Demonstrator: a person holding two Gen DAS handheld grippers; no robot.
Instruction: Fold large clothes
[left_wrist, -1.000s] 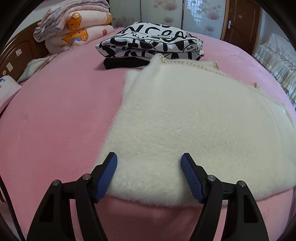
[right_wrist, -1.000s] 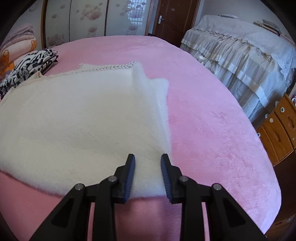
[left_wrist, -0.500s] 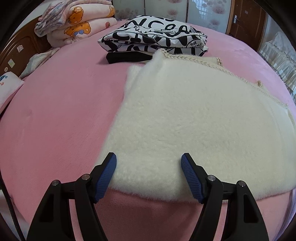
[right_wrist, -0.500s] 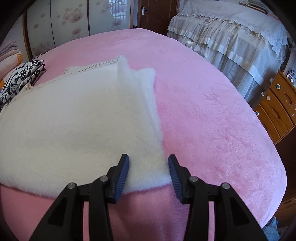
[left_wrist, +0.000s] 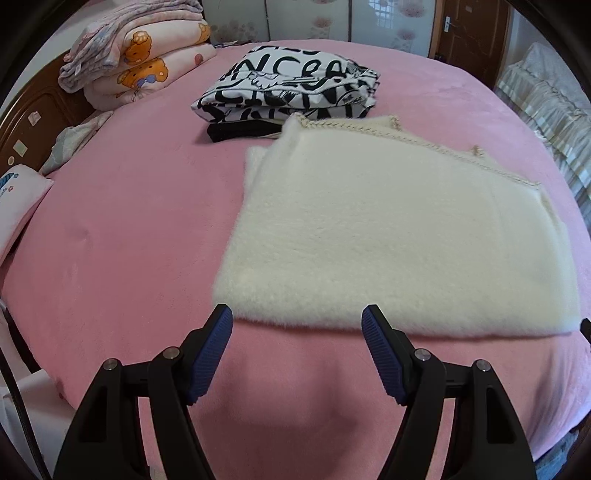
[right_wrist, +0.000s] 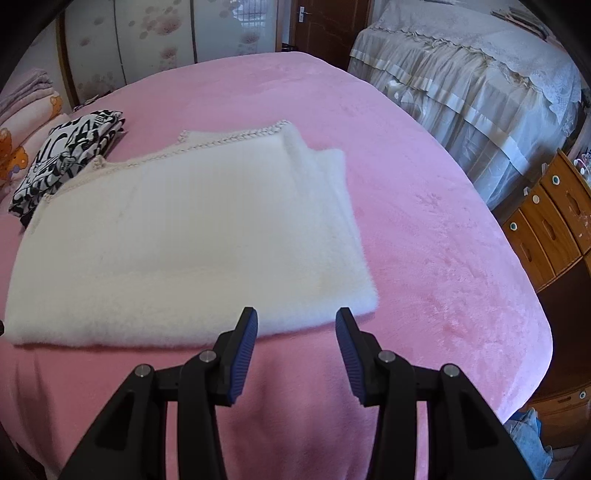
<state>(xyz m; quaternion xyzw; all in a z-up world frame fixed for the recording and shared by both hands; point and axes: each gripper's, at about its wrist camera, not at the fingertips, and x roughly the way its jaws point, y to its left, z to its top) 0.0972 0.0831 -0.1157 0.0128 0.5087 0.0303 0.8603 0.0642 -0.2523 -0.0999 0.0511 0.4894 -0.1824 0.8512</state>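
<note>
**Inspector:** Fleece, cream-white: the folded garment (left_wrist: 399, 236) lies flat on the pink bedspread (left_wrist: 129, 229), long axis running left to right across both views. From the left: a stack of bear-print quilts (left_wrist: 147, 55) by the headboard, then a folded black-and-white printed garment (left_wrist: 291, 88) whose near corner the fleece's braided far edge meets or overlaps.

**Assistant:** And the tools?

**Inspector:** Left gripper (left_wrist: 297, 354) stands released, jaws wide, nothing between them; it hangs above bare bedspread just short of the fleece's near edge, toward its left corner. Right gripper (right_wrist: 295, 356) has just been opening and is likewise empty, off the cloth, near the right corner, where stepped layers show along the side.

**Assistant:** Which hand is nearer?

**Inspector:** Neither, in my judgement; each faces its own end of the near hem, the garment lying ahead. Any further fold would likely start there.

**Assistant:** Containers?

**Inspector:** Only a wooden drawer chest (right_wrist: 546, 221) at far right; drawers closed, contents unseen.
</note>
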